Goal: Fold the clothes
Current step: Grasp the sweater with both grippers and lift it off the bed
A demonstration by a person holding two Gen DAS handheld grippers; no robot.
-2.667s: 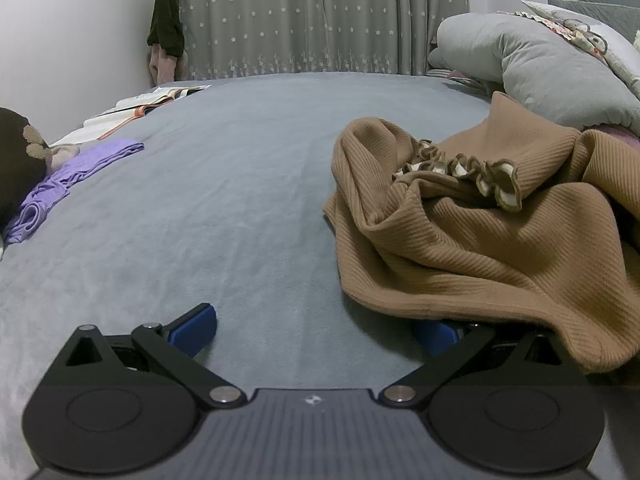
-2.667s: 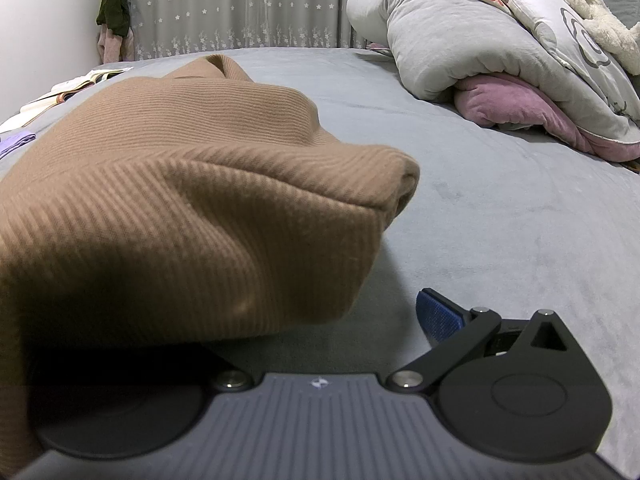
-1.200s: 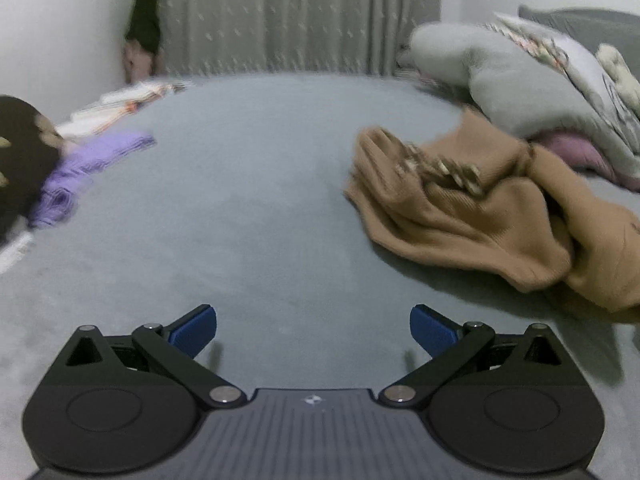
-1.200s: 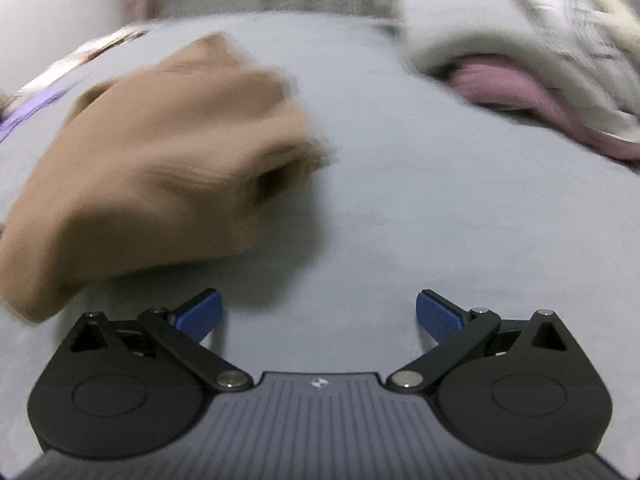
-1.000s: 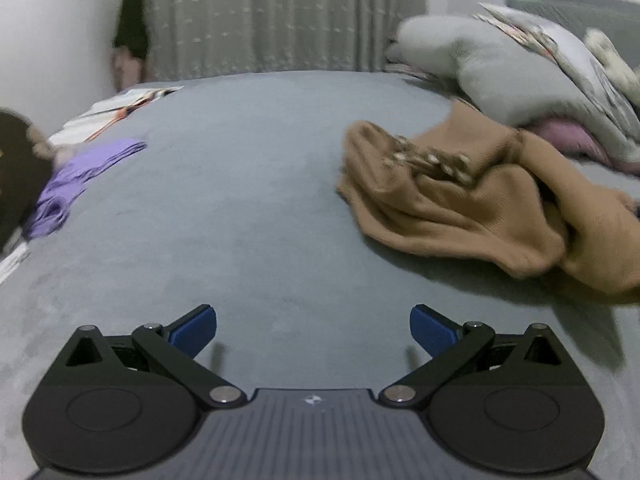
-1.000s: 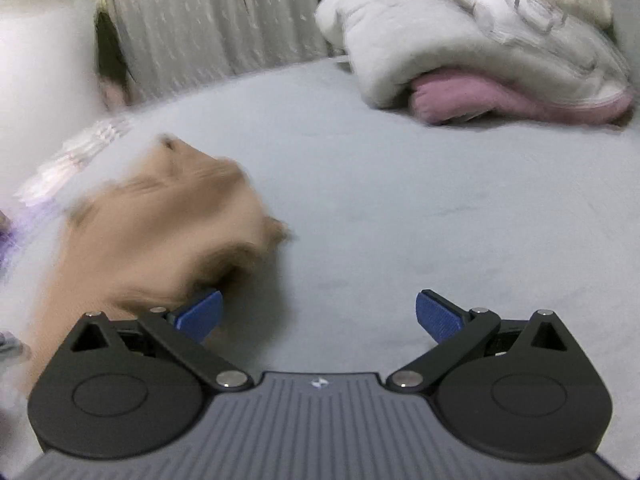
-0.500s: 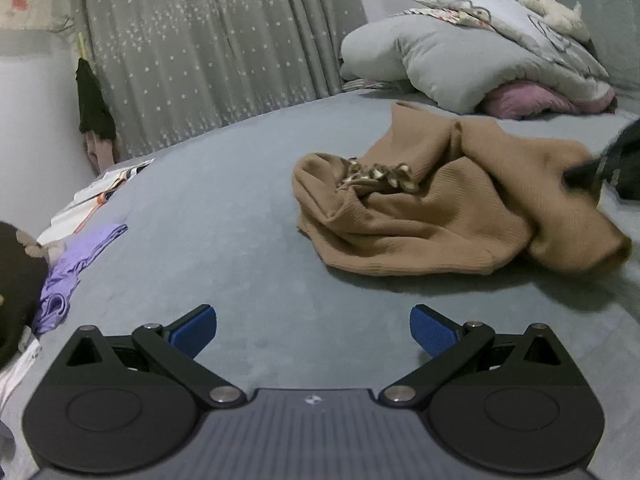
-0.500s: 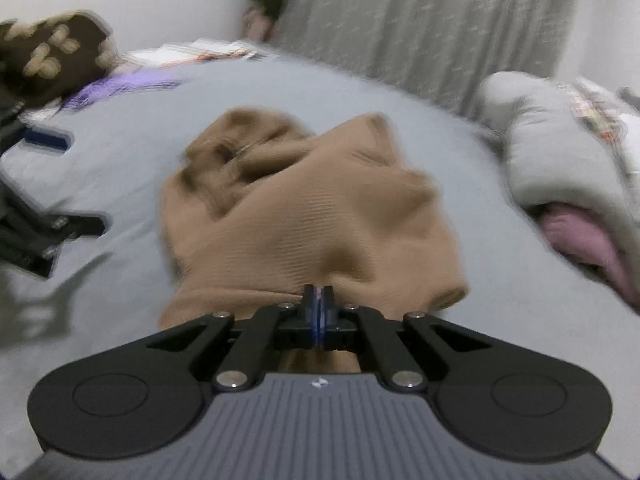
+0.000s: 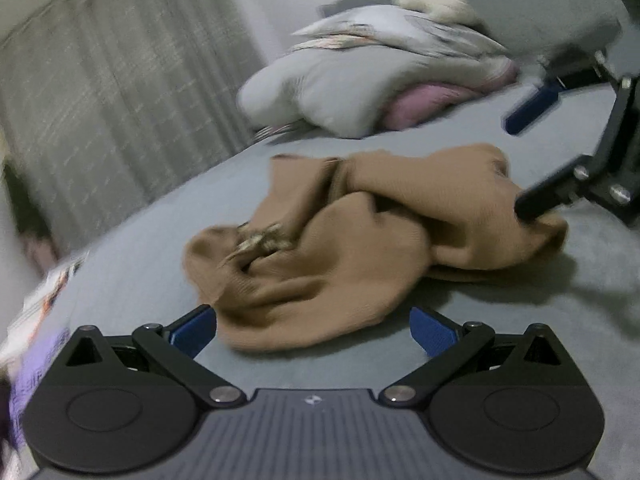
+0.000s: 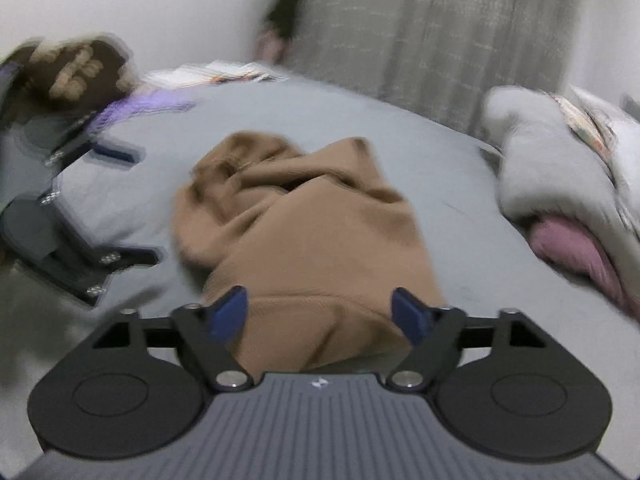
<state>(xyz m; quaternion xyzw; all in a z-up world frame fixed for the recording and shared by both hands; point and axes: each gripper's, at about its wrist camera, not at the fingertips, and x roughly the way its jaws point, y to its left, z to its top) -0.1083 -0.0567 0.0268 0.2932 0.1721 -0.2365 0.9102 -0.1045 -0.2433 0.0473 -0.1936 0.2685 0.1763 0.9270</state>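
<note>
Garment (image 10: 304,232): brown ribbed knit, crumpled in a heap mid-bed on the grey bed cover (image 10: 328,112), ruffled trim buried at its 9 o'clock end in the left wrist view, nothing yet laid flat. Step in hand, as I judge it: spreading, not folding. Your right gripper (image 10: 320,314) has just been opening; its jaws stand wide with the near hem between the blue pads, which do not press on it. Your left gripper (image 9: 312,330) is also spread wide and empty, the heap's near edge lying just ahead of its pads. Pillows (image 10: 560,168) sit at 2 o'clock, a purple cloth (image 10: 140,106) at 10 o'clock, both well apart. Next move likely needs two separate edges found and pinched, then drawn apart; motion blur hides the seams.
</note>
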